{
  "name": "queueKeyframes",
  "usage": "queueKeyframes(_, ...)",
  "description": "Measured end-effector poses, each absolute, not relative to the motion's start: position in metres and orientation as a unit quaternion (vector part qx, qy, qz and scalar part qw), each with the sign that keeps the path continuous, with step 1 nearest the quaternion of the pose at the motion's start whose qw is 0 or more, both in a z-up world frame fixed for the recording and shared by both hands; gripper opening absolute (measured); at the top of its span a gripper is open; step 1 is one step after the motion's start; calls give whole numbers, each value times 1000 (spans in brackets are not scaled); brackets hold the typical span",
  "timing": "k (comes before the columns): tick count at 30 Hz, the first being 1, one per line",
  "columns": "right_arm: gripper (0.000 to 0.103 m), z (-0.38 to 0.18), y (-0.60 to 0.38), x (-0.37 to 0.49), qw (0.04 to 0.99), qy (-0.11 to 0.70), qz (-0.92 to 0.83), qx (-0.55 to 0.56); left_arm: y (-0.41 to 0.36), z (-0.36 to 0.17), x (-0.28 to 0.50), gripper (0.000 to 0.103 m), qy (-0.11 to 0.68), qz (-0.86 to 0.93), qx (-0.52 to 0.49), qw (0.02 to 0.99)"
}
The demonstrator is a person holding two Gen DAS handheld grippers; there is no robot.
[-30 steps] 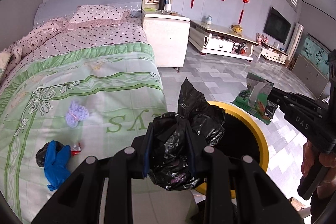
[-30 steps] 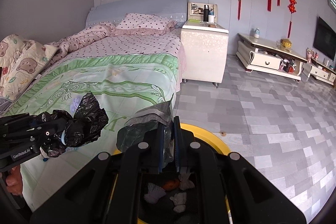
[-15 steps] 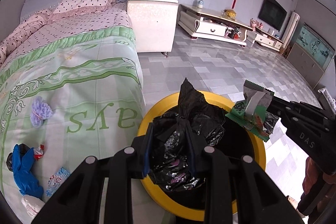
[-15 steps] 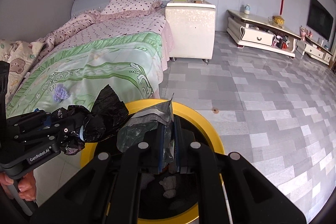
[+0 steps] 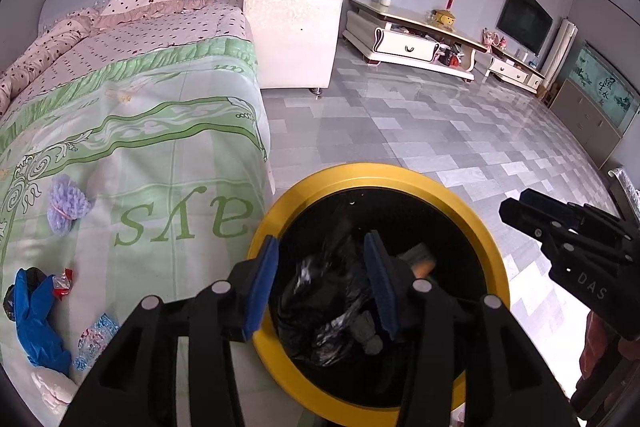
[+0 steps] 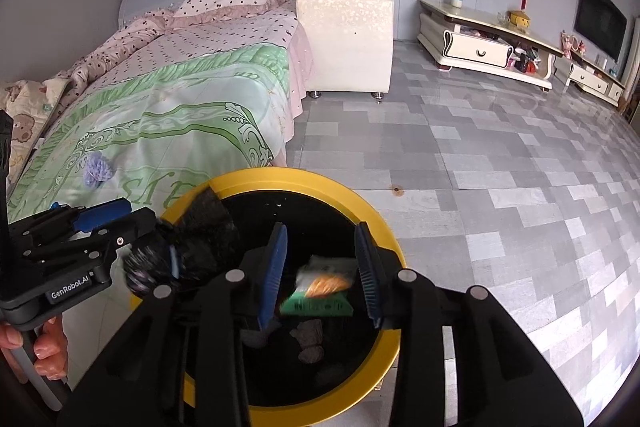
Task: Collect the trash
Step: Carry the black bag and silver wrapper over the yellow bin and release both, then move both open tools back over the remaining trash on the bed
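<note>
A round bin with a yellow rim (image 5: 384,173) (image 6: 280,175) and black liner stands on the floor beside the bed. My left gripper (image 5: 322,277) is open above it, and a crumpled black plastic bag (image 5: 324,301) drops between its fingers, blurred. My right gripper (image 6: 322,269) is open over the bin too, and a green snack packet (image 6: 320,293) falls below it. On the bed lie a blue glove (image 5: 38,315), a red wrapper (image 5: 62,281), a blue-white wrapper (image 5: 94,341), a white tissue (image 5: 52,385) and a purple knitted piece (image 5: 64,207).
The bed with a green quilt (image 5: 152,147) fills the left. A white nightstand (image 5: 292,35) stands behind the bin, and a low TV cabinet (image 5: 412,39) lines the far wall. Grey tiled floor (image 6: 500,187) spreads to the right.
Both grippers moved over the bin and opened. The black bag left my left gripper and the green packet left my right gripper; both are dropping into the bin.
</note>
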State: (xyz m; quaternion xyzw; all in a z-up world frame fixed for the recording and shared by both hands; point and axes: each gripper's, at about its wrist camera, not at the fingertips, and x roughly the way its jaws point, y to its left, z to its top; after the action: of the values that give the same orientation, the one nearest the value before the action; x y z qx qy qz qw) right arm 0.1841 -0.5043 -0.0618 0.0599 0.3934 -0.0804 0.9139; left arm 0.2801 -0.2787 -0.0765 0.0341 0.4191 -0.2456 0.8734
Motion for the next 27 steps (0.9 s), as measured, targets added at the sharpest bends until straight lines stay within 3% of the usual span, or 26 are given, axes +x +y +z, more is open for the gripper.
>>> queueKeyframes(4, 34, -59, -509, 177, 915, 388, -88, 67, -272, -75, 279, 51, 415, -239, 36, 877)
queueKeyframes(16, 34, -32, -479, 164, 929, 359, -60, 58, -216, -56, 279, 54, 398, -205, 19, 894)
queueKeyframes(27, 40, -12, -408, 176, 939, 341, 2, 42, -140, -43, 280, 58, 384, -147, 17, 911)
